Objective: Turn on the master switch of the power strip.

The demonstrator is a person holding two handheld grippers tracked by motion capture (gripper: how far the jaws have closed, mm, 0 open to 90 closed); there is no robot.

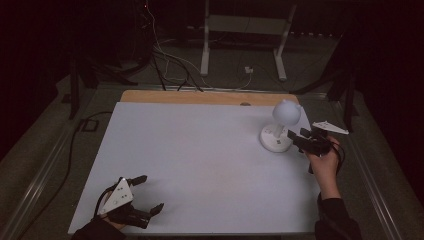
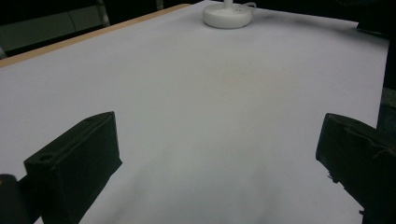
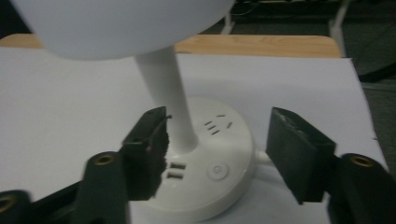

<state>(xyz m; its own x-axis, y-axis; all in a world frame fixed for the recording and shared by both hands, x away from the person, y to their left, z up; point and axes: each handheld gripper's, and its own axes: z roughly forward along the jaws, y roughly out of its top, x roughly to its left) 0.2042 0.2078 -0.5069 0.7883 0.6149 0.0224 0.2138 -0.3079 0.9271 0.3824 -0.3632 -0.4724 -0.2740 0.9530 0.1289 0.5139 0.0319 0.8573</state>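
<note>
white lamp [image 1: 278, 131], round base, globe head; right gripper [image 1: 296, 136] fingers apart, left gripper [image 1: 149, 192] apart.

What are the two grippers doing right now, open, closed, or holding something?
Left gripper: open, holding nothing, over the white table.
Right gripper: open, jaws either side of the white lamp base, not gripping it.

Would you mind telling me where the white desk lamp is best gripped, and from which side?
Probably the lamp's slim upright stem, approached level from the right gripper's side: it is narrow enough to pinch, unlike the wide round base or bulbous head.
</note>
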